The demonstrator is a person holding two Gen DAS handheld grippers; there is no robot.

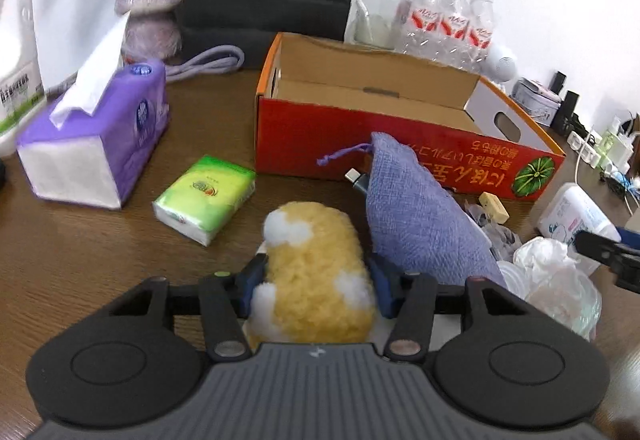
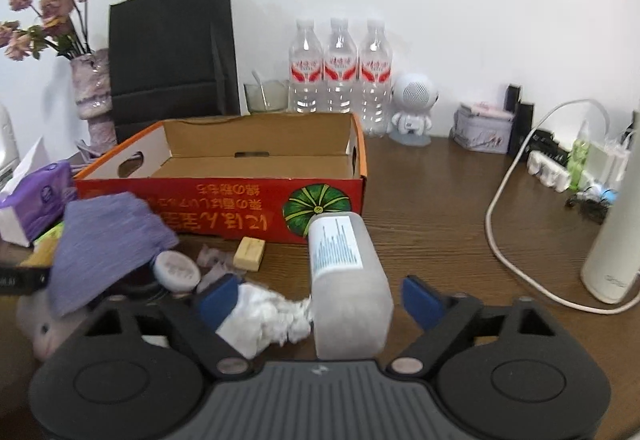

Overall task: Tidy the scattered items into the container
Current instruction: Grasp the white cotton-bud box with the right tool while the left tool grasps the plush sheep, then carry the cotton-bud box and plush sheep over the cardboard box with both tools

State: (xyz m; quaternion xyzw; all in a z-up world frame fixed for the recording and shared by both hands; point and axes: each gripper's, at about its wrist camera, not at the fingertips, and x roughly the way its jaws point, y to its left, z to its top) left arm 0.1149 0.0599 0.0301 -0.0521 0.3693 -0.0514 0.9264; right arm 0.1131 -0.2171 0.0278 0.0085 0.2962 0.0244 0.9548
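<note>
Yellow plush toy (image 1: 316, 272) between left tongs (image 1: 316, 280)

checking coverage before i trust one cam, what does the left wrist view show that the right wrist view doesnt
Only the left wrist view: the left tool shut on the yellow plush toy, and the green tissue pack.

Only the right wrist view: the right tool open around the frosted bottle, plus the white speaker figure.

Both: the red cardboard box, the purple cloth pouch.
</note>
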